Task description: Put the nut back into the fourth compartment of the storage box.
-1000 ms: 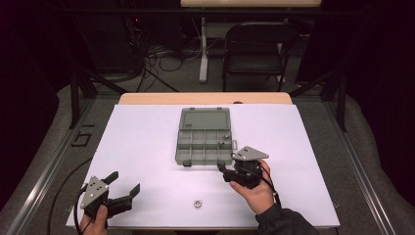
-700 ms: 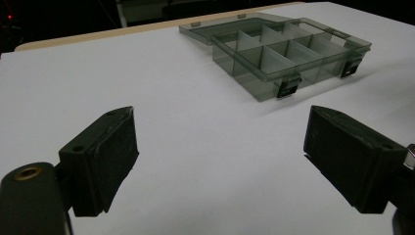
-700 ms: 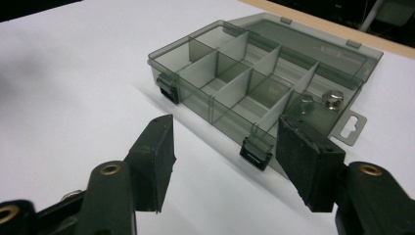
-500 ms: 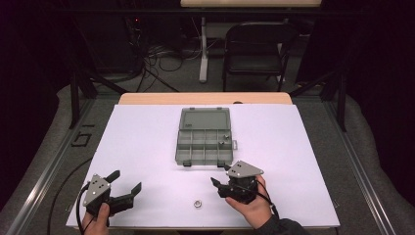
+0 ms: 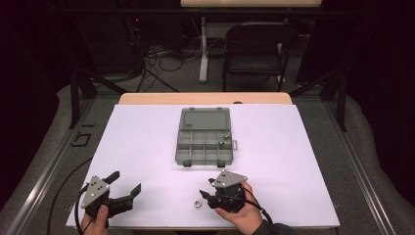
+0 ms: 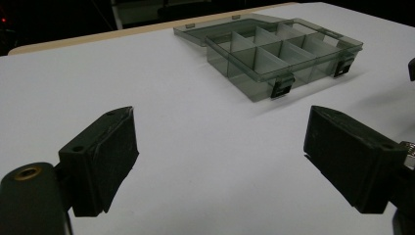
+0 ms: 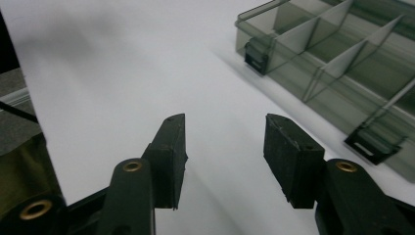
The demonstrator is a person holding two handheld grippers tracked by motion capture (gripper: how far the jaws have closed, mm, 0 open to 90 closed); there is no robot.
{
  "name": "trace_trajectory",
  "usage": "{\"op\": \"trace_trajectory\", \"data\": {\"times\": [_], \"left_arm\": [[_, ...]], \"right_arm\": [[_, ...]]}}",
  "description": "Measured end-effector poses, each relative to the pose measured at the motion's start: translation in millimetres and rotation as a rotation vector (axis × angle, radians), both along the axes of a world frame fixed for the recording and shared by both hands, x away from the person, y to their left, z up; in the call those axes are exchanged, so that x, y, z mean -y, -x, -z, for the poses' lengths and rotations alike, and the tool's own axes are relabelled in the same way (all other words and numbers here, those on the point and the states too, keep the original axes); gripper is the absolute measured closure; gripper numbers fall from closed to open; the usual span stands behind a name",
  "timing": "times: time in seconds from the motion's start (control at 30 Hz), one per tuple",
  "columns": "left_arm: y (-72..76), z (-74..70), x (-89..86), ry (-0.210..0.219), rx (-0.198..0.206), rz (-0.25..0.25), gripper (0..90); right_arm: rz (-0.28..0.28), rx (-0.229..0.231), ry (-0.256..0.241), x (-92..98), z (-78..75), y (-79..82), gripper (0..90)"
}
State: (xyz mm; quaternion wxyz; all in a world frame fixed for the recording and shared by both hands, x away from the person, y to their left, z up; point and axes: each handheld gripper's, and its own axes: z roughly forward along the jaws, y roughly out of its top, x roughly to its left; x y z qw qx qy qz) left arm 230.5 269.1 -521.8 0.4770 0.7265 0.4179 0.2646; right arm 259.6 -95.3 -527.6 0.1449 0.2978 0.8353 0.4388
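A small metal nut [image 5: 196,203] is seen lying alone on the white surface [image 5: 147,147] near its front edge, between the two grippers. The right gripper [image 5: 209,194] is held just beside the nut, which lies slightly left of and nearer the person than its jaws; these are parted narrowly and hold nothing. The left gripper [image 5: 128,185] is kept well apart from the nut, its jaws spread wide and empty. An open compartment box [image 5: 203,137] is placed farther back, mid-surface. The right hand is judged the nearer one for the pickup.
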Motion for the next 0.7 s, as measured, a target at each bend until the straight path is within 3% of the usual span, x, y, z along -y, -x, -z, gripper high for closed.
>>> {"op": "trace_trajectory", "data": {"times": [0.23, 0.47, 0.7], "left_arm": [[1.0, -0.4, 0.4, 0.0, 0.003, -0.001, 12.6], [1.2, -0.7, -0.5, 0.001, -0.003, 0.002, 12.6], [1.7, -0.5, -1.0, 0.005, 0.005, -0.003, 12.6]], "right_arm": [[-0.04, -0.051, 0.018, -8.1, 11.1, 3.3, 54.0], [-0.075, -0.078, 0.052, -19.9, 21.5, 7.5, 59.5], [-0.09, -0.101, 0.053, -25.8, 27.5, 7.5, 62.1]]}}
